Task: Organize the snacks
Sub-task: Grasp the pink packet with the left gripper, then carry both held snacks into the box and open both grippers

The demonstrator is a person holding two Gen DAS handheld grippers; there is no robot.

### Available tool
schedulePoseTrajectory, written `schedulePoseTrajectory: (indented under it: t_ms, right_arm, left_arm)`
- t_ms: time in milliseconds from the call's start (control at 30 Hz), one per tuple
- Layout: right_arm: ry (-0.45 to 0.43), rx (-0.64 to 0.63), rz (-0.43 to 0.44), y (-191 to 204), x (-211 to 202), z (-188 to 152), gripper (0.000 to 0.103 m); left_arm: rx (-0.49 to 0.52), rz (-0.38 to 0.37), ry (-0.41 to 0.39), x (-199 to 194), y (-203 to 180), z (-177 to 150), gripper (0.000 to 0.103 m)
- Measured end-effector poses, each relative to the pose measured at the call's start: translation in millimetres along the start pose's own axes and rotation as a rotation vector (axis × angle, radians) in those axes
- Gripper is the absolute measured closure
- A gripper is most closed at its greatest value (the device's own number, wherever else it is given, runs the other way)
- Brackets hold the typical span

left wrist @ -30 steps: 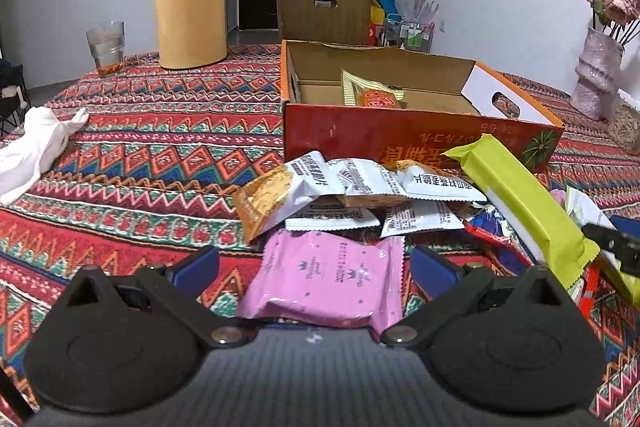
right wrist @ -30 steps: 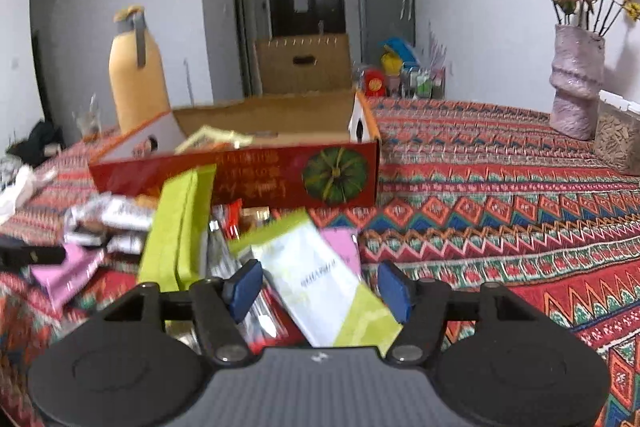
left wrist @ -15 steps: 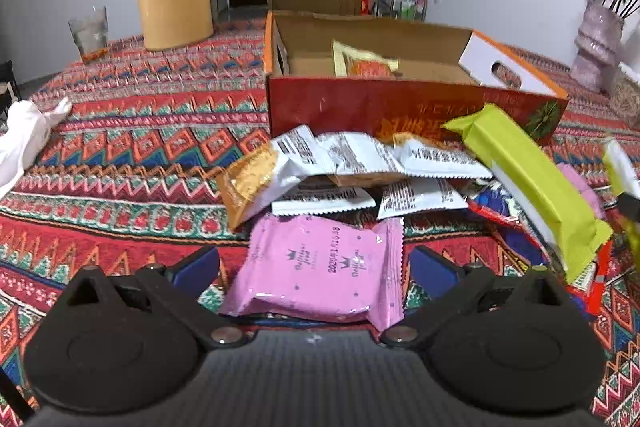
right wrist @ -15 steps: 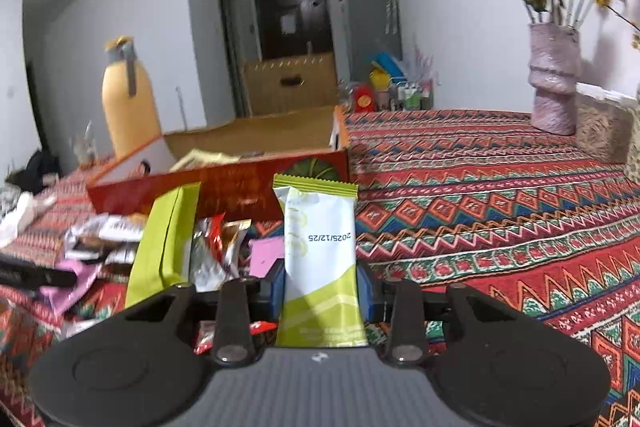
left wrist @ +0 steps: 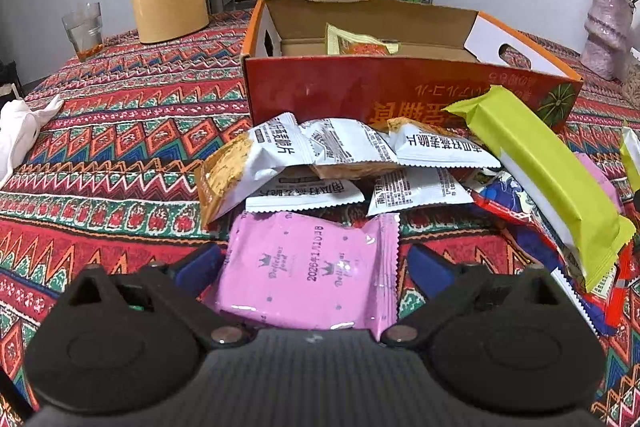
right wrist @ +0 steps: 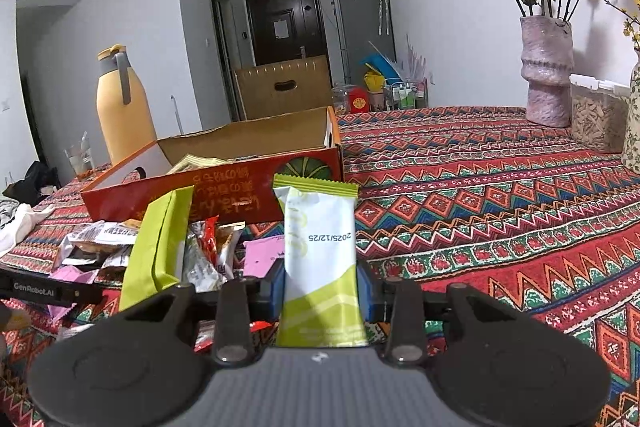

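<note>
Step in hand: the pick is done on the right, the left is staged for its own pick.

Right tongs (right wrist: 322,285) are clamped on the white-and-green snack packet (right wrist: 320,259), which stands upright at lower centre of the right wrist view, clear of the pile and with its crimped top edge level with the box front. The red cardboard box (right wrist: 224,195) sits behind it, mid-frame left, open on top, with at least one yellow packet (right wrist: 196,163) already inside.

Left tongs (left wrist: 316,263) are spread apart, straddling the pink snack packet (left wrist: 308,267) at lower centre of the left wrist view. The packet lies flat on the patterned surface (left wrist: 100,155); the blue fingertips (left wrist: 202,263) sit just beside its edges, and contact cannot be confirmed. The rest of the pile lies between it and the box: white cracker packets (left wrist: 344,155) in the middle, a long lime-green packet (left wrist: 540,171) leaning at right.

Next move, as a judgement: the right carries its packet up over the near wall of the box and releases inside, which needs enough lift to clear the rim. The left then closes on the pink packet; the film is thin and slick, so it should grip mid-body.
</note>
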State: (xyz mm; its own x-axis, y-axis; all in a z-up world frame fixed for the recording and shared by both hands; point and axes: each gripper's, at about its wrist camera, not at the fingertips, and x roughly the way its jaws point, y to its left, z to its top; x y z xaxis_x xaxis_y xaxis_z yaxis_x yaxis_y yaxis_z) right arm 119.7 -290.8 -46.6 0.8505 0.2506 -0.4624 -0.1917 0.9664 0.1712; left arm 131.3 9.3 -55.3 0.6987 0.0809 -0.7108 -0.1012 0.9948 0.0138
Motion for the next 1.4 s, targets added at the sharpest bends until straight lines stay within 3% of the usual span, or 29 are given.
schedulePoseTrajectory:
  t_ms: [200, 300, 767, 1067, 1400]
  right_arm:
    - [-0.004, -0.001, -0.003, 0, -1, -1, 0.068]
    - [-0.007, -0.004, -0.007, 1, -1, -2, 0.068]
    - [-0.071, -0.028, 0.004, 14, -20, 18, 0.068]
    - [-0.122, -0.069, 0.018, 34, -10, 56, 0.068]
    - [-0.141, -0.105, 0.032, 54, 30, 103, 0.068]
  left_arm:
    - [-0.011, 0.006, -0.028, -11, 2, -6, 0.029]
    - [-0.012, -0.011, -0.036, -17, 2, -10, 0.033]
    - [0.006, -0.045, -0.135, -54, -3, -10, 0.038]
    - [-0.002, -0.050, -0.239, -74, -7, 27, 0.038]
    - [-0.040, -0.052, -0.305, -65, -11, 79, 0.038]
